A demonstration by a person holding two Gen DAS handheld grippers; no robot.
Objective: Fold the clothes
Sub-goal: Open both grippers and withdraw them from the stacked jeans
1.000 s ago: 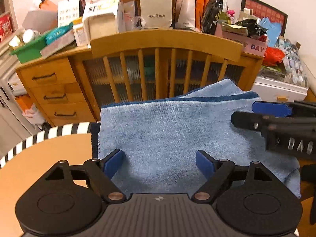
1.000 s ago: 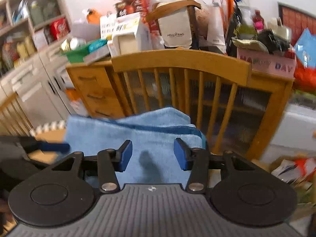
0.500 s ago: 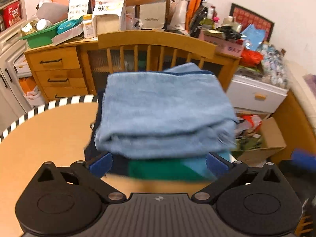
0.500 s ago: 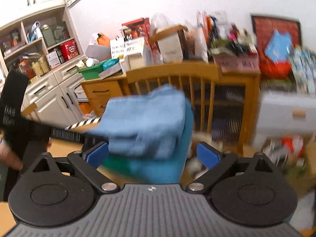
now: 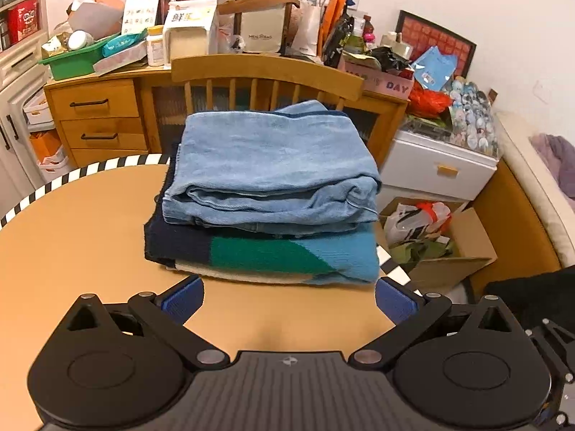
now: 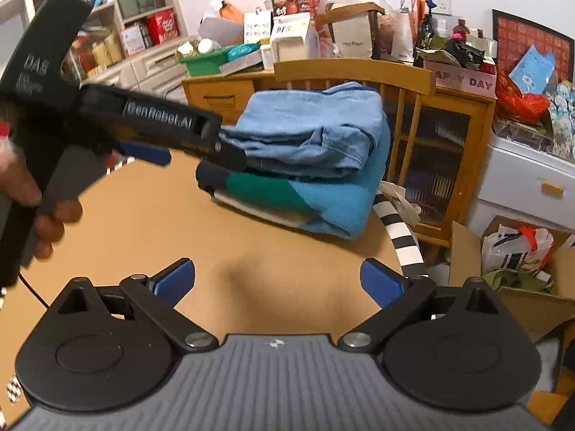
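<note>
Nearest, the left gripper and the right gripper both stood with their blue pads spread wide apart and nothing between them, each hovering over bare table short of the clothes. Beyond them, at the table's far right edge, the folded jeans lay on top of a folded sweater of navy, green and light blue, and in the right wrist view the left gripper, gripped by a hand, reached in from the left just beside the stack. Farther back a wooden chair stood behind the pile, and beyond it a cluttered sideboard.
</note>
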